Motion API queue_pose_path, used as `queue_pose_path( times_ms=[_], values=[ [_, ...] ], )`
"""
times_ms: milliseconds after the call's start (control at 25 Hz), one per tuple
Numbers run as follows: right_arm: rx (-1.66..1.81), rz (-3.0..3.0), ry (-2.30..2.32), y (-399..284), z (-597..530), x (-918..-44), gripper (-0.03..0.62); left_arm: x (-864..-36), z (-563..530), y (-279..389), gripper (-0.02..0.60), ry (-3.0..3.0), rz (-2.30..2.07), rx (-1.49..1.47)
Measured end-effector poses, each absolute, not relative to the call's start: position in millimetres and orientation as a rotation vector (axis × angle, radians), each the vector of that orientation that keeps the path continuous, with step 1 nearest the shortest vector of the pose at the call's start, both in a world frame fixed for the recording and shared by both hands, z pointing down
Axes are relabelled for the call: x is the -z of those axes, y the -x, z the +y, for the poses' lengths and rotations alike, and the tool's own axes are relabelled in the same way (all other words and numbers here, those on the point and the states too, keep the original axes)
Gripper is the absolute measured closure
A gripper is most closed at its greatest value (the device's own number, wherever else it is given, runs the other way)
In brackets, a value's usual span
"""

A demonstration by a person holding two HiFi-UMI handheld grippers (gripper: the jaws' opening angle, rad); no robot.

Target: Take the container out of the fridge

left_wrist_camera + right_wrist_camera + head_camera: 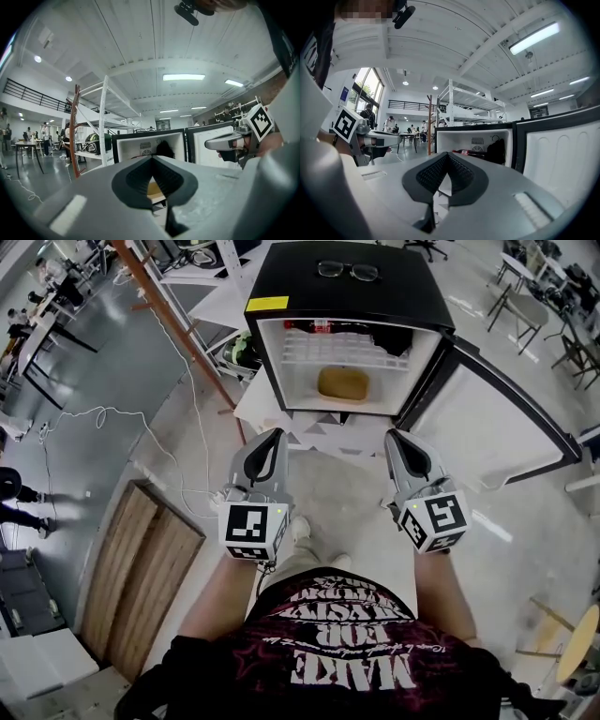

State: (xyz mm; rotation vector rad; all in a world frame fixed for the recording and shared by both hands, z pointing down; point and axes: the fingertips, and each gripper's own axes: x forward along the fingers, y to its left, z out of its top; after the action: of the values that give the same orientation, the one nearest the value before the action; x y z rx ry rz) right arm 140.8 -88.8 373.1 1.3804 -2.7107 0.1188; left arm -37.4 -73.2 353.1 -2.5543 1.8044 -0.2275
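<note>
Container: a shallow, tan, round-cornered tub lying on the white floor of the open fridge, below the wire shelf, touched by neither gripper. Nearest the person, the left gripper and right gripper are held side by side short of the fridge opening, each with its jaws closed together on nothing. Inside, the shelf carries a bottle lying on its side and a dark item at the right. The door stands open to the right. A pair of glasses rests on the black top.
</note>
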Motion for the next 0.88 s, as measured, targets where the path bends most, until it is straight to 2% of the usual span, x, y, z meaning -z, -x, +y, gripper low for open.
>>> queue_pose_path(
  times_ms=[880],
  values=[
    [-0.152, -2.645, -1.494, -148, -131, -375, 0.569, -349, -129, 36, 0.581, 2.616, 1.719, 0.199]
  ],
)
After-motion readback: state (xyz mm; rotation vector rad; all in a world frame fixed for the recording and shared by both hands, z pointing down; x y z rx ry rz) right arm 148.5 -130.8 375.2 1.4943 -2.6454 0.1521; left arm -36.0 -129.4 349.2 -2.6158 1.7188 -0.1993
